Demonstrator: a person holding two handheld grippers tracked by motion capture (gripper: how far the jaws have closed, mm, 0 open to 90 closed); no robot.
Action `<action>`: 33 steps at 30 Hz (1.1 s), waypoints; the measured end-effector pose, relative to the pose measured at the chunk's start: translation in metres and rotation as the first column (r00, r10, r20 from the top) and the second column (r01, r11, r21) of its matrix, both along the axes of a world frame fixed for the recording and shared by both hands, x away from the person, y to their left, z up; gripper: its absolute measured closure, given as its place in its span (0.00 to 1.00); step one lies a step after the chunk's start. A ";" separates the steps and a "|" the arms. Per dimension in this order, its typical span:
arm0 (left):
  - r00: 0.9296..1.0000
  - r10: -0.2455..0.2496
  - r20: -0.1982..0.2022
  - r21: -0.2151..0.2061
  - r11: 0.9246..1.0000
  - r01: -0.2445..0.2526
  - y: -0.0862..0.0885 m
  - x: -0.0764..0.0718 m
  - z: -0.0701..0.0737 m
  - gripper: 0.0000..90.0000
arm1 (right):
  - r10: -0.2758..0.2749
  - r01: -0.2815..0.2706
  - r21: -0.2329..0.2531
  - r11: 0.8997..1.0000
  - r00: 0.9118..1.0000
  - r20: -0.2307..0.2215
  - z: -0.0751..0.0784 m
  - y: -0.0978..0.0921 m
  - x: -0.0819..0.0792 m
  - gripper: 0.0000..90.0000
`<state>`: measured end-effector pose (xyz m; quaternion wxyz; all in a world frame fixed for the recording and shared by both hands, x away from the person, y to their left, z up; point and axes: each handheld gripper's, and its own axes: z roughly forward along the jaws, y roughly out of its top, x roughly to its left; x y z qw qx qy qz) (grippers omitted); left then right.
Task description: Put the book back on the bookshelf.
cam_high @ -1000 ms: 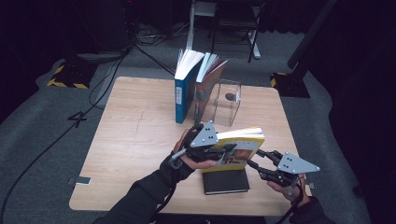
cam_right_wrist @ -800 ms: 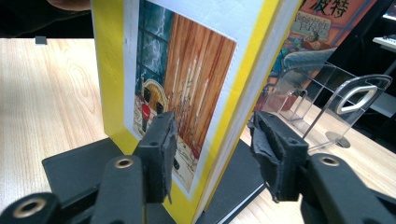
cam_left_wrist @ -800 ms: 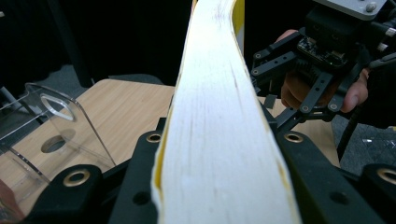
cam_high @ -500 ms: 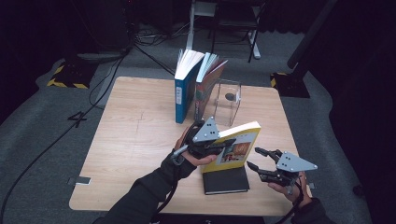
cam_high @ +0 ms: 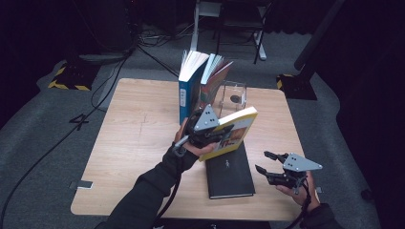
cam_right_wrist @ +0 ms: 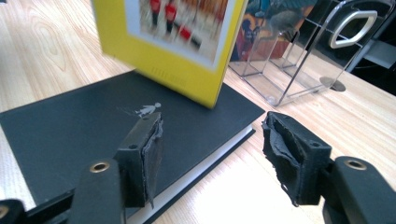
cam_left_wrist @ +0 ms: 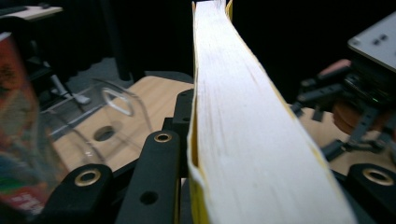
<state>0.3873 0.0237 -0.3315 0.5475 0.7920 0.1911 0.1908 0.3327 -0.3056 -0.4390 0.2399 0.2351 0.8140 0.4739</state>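
Yellow glossy book (cam_high: 235,131) clamped in left gripper (cam_high: 210,129); right gripper (cam_high: 267,162) gapes over seemingly matte black book (cam_high: 230,171).

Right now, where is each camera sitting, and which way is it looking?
High view: above the person's side, looking forward and down on the table; both forearms, left gripper and right gripper show.
Left gripper view: on the left gripper, looking along the yellow book clamped between its jaws; its black jaws show.
Right gripper view: on the right gripper, looking low over the black book; its open jaws show.
Shared: all three see the yellow book and the clear stand.
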 end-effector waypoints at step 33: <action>0.851 0.525 0.005 -0.053 0.850 -0.524 -0.029 0.085 -0.015 0.83 | 0.022 -0.023 -0.063 0.998 0.999 -0.031 -0.012 0.015 0.005 0.42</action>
